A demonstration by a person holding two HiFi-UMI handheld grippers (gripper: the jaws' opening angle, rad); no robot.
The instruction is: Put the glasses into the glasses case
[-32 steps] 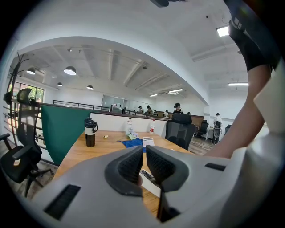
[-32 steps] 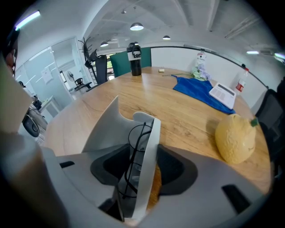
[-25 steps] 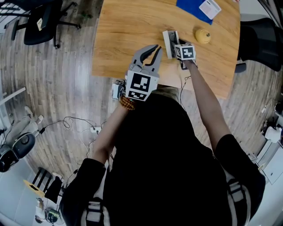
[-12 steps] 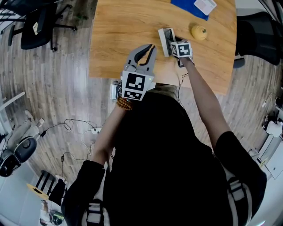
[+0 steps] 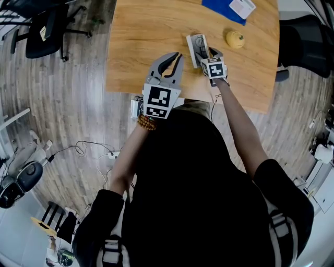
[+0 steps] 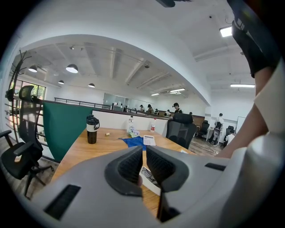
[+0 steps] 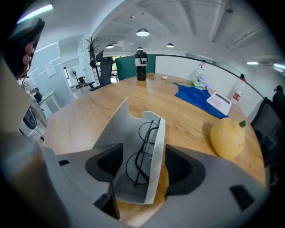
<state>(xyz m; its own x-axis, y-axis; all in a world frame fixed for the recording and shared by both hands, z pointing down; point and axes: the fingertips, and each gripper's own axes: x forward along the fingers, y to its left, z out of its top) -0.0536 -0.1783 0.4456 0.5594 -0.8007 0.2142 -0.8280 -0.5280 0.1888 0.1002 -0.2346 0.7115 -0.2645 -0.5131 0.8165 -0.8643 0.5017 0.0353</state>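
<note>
A white glasses case lies open on the wooden table, with thin black-rimmed glasses resting inside it. My right gripper straddles the case's near end. Its jaws have just been opening, and a gap shows between the right pad and the case wall. In the head view the case sits just beyond the right gripper. My left gripper hovers to the left of the case above the table's near edge. Its jaws are together with nothing between them, as the left gripper view also shows.
A yellow lemon-like fruit sits to the right of the case. Farther back lie a blue cloth with a white card on it. A black tumbler stands at the far edge. An office chair stands left of the table.
The right gripper's jaws have spread apart round the case, and the gripper has drawn back slightly toward me. The case and the left gripper have stayed where they were.
</note>
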